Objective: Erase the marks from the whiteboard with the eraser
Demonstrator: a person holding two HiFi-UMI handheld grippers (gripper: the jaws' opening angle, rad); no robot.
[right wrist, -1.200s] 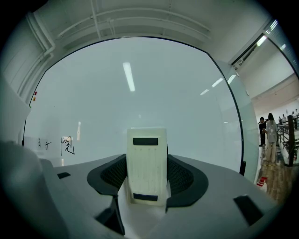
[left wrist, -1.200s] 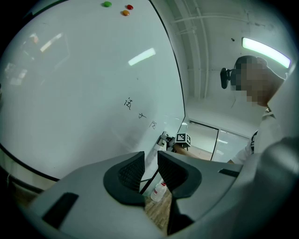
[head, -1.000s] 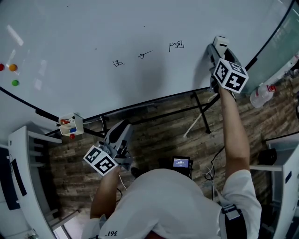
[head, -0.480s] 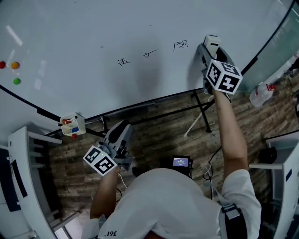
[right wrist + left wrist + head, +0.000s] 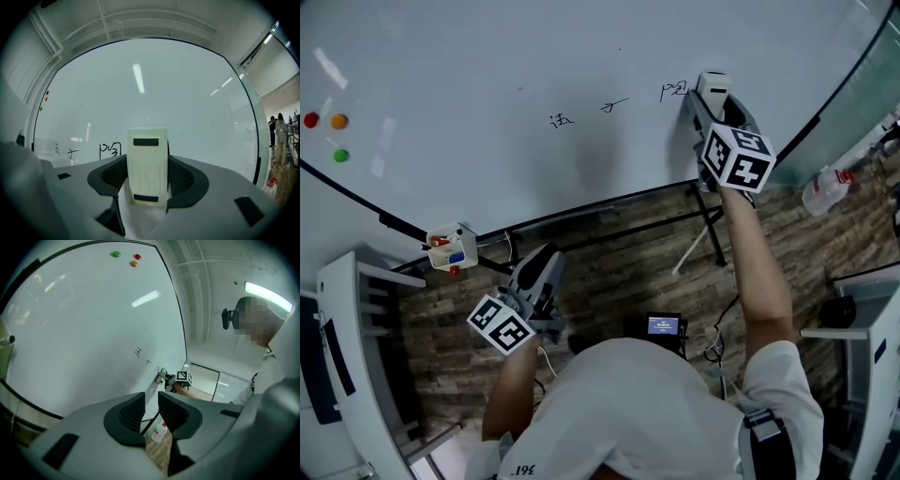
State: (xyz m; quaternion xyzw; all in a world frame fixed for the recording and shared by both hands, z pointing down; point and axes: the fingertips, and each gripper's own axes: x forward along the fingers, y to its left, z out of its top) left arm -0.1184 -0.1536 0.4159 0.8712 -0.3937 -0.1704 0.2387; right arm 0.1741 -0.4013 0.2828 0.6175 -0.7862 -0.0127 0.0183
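Observation:
The whiteboard (image 5: 487, 84) fills the upper head view, with three black marks (image 5: 619, 103) written in a row near its middle. My right gripper (image 5: 709, 94) is shut on a cream-white eraser (image 5: 713, 86), held against the board just right of the rightmost mark (image 5: 674, 91). The right gripper view has the eraser (image 5: 147, 166) upright between the jaws, with the marks (image 5: 110, 150) to its left. My left gripper (image 5: 546, 264) hangs low below the board, away from it. In the left gripper view its jaws (image 5: 151, 412) stand nearly together with nothing between them.
Coloured magnets (image 5: 325, 127) sit at the board's left. A small marker tray box (image 5: 450, 249) hangs at the board's lower edge. A spray bottle (image 5: 825, 187) stands on the wooden floor at right. White furniture (image 5: 347, 356) flanks the left side.
My right gripper has carried the eraser leftward and up along the board, closing in on the rightmost mark. The left gripper has stayed in place.

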